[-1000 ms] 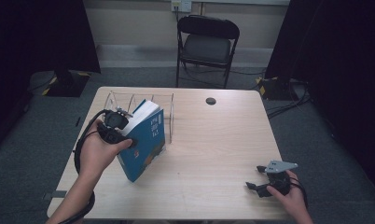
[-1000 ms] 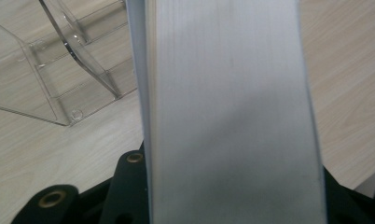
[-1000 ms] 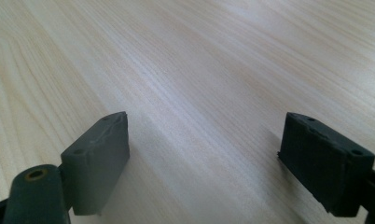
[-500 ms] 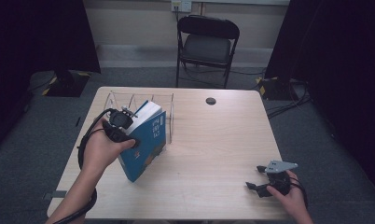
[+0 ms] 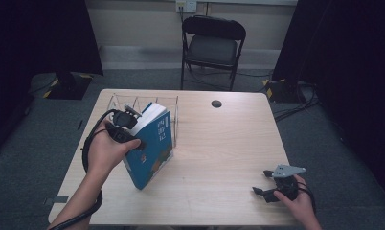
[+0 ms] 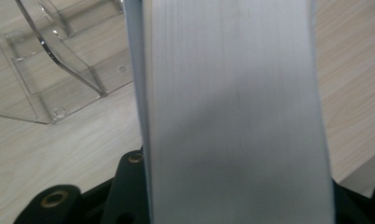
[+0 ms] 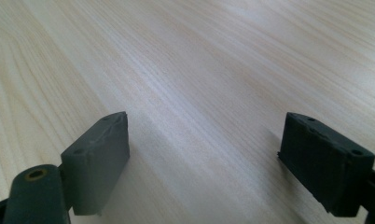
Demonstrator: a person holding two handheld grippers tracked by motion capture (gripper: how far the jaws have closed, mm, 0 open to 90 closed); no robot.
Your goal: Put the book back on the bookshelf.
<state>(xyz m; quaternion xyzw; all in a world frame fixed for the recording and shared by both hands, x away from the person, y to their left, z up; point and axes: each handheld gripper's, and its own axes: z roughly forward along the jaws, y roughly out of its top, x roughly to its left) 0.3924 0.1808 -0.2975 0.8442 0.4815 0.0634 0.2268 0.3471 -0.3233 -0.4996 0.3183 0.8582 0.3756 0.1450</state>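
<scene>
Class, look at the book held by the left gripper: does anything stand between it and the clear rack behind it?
Nothing visible does. The blue book, gripped by the left gripper, stands tilted on the table directly in front of the clear rack, whose slots look empty.

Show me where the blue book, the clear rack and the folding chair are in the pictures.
blue book point(image 5: 154, 148): high view, on its blue front cover.
clear rack point(image 6: 50, 74): left gripper view, on one of its clear dividers.
folding chair point(image 5: 212, 49): high view, on its dark seat.
</scene>
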